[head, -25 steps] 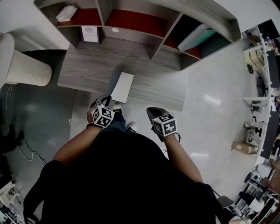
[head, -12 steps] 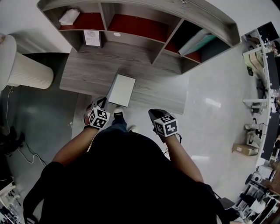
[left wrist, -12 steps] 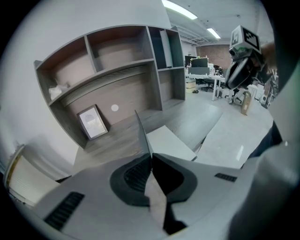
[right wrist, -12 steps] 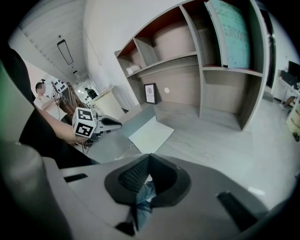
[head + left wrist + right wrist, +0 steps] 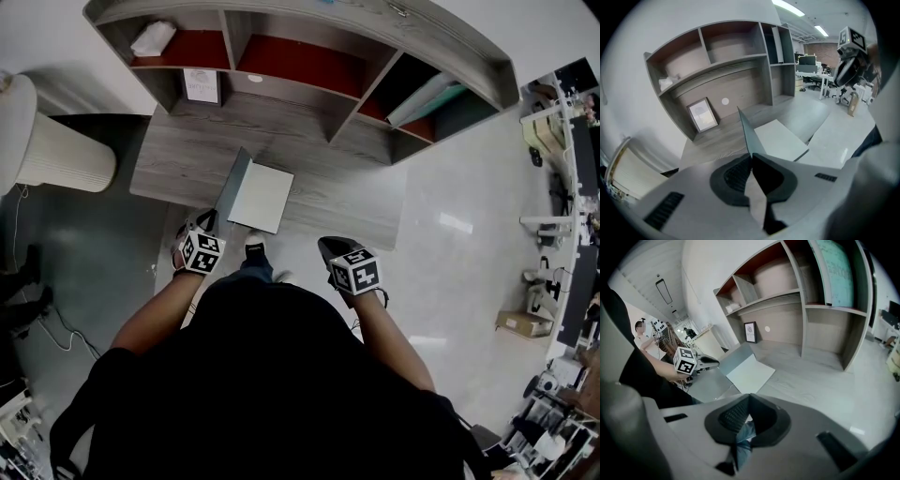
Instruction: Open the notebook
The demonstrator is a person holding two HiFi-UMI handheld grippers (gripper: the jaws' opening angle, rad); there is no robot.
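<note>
The left grey two-jaw gripper, at near left and pitched downward, has its jaws clamped on the notebook's thin grey cover. The right grey two-jaw gripper hovers at near right, also pitched downward, jaws together and empty. Both bare forearms reach forward.

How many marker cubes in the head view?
2. One marker cube sits on the left tongs, shut on the notebook cover at the desk's near edge. The other is on the right tongs, over the floor. None seems hidden.
</note>
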